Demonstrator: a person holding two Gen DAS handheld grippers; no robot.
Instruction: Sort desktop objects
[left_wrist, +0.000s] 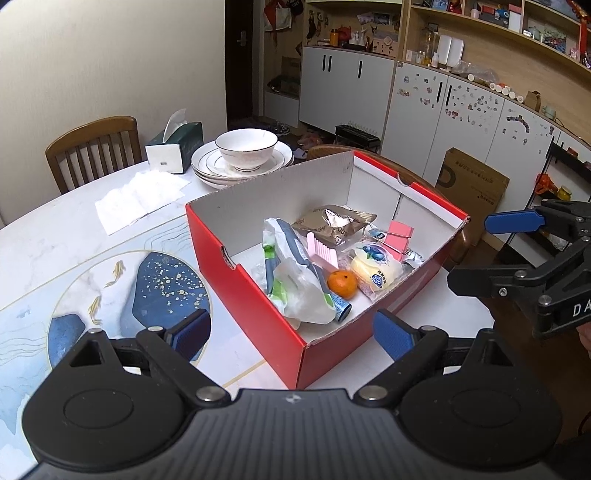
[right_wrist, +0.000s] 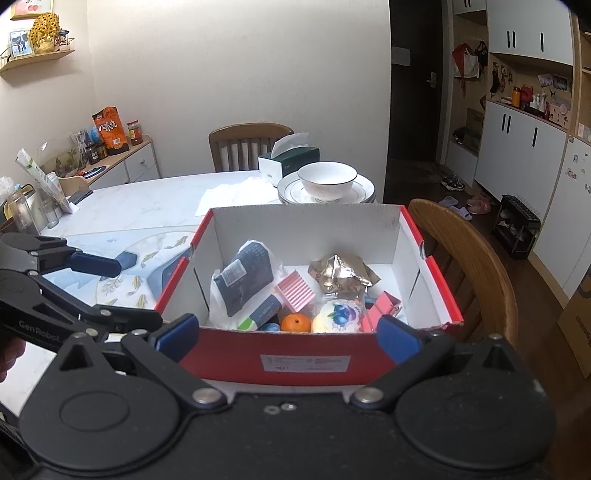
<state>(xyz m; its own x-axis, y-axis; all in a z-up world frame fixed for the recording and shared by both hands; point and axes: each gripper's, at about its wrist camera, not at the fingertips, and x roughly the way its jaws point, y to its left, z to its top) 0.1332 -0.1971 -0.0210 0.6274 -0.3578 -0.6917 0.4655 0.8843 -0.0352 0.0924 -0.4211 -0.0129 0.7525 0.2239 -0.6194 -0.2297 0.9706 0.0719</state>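
Both grippers, left (left_wrist: 291, 334) and right (right_wrist: 288, 334), hover with fingers apart and empty. The red box (left_wrist: 255, 295) sits on the counter (left_wrist: 55, 221), already holding the orange (left_wrist: 342, 283) and packets. Its far end, at 1 o'clock, looks close to the counter edge, so a careless nudge could tip it off

My table (left_wrist: 66, 221): white marble top with a blue fish-pattern mat (left_wrist: 110, 295). Red box (left_wrist: 258, 306) sits on it near my edge, partly on the mat. Behind it are stacked plates (left_wrist: 207, 166) with a bowl (left_wrist: 246, 149) on top, a tissue box (left_wrist: 177, 147) just beside them, and loose tissues (left_wrist: 136, 199) lying flat.
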